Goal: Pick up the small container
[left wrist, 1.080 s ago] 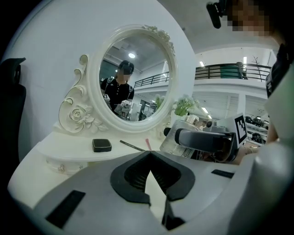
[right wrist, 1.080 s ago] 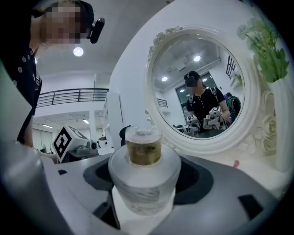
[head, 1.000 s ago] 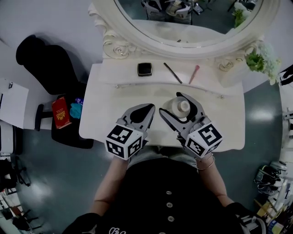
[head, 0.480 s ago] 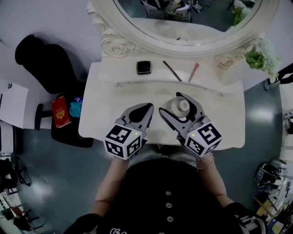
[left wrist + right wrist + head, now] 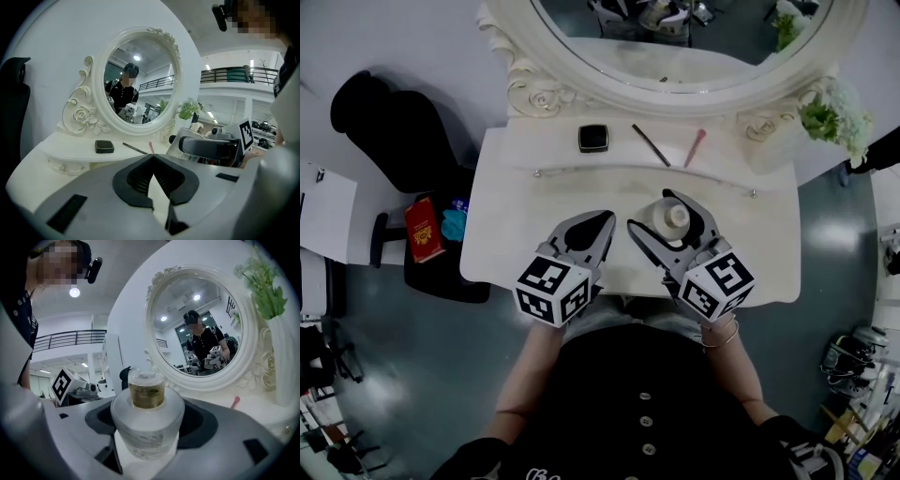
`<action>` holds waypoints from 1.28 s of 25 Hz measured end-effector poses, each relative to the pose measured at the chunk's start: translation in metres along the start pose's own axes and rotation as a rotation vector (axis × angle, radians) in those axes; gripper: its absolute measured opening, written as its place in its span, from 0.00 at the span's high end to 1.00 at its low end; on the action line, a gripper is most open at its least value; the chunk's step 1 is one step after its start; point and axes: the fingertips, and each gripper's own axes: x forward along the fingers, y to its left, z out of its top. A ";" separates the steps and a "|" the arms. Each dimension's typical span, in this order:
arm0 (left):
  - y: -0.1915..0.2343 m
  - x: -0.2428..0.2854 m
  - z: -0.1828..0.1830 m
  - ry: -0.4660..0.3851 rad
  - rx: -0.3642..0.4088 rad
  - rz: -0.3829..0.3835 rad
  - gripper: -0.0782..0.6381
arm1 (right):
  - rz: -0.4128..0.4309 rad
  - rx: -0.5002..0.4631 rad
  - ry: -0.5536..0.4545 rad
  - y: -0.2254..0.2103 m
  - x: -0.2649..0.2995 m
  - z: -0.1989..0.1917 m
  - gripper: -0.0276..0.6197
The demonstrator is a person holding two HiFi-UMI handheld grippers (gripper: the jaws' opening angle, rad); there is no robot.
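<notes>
The small container (image 5: 670,218), a frosted jar with a clear cap, stands on the white dressing table (image 5: 511,220) near its front edge. My right gripper (image 5: 650,211) has one jaw on each side of the jar and is shut on it. In the right gripper view the small container (image 5: 146,416) fills the gap between the dark pads (image 5: 197,425). My left gripper (image 5: 607,218) lies just left of it over the table front, shut, with nothing between its jaws. Its tips (image 5: 152,155) meet in the left gripper view.
On the raised back shelf lie a black compact (image 5: 593,138), a dark pencil (image 5: 652,144) and a pink stick (image 5: 697,147). An oval mirror (image 5: 675,56) rises behind them, with a vase of greenery (image 5: 834,117) at right. A black chair (image 5: 394,131) stands left of the table.
</notes>
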 end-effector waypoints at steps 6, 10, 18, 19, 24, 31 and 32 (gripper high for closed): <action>-0.001 -0.001 0.001 -0.003 -0.001 -0.004 0.87 | -0.011 -0.002 0.004 -0.003 -0.002 -0.001 0.43; -0.004 -0.001 0.001 -0.007 0.003 -0.013 0.87 | -0.026 -0.005 0.002 -0.006 -0.004 -0.001 0.43; -0.008 0.000 0.002 -0.009 0.007 -0.017 0.87 | -0.036 -0.009 -0.010 -0.007 -0.008 0.002 0.43; -0.008 -0.001 0.002 -0.009 0.007 -0.018 0.87 | -0.036 -0.009 -0.011 -0.007 -0.008 0.002 0.43; -0.008 -0.001 0.001 -0.002 0.011 -0.018 0.87 | -0.025 -0.008 -0.014 -0.005 -0.008 0.003 0.43; -0.010 0.002 0.002 -0.004 0.013 -0.026 0.87 | -0.014 -0.017 -0.013 -0.005 -0.007 0.003 0.43; -0.011 0.003 0.002 -0.003 0.013 -0.029 0.87 | -0.015 -0.017 -0.009 -0.005 -0.007 0.002 0.43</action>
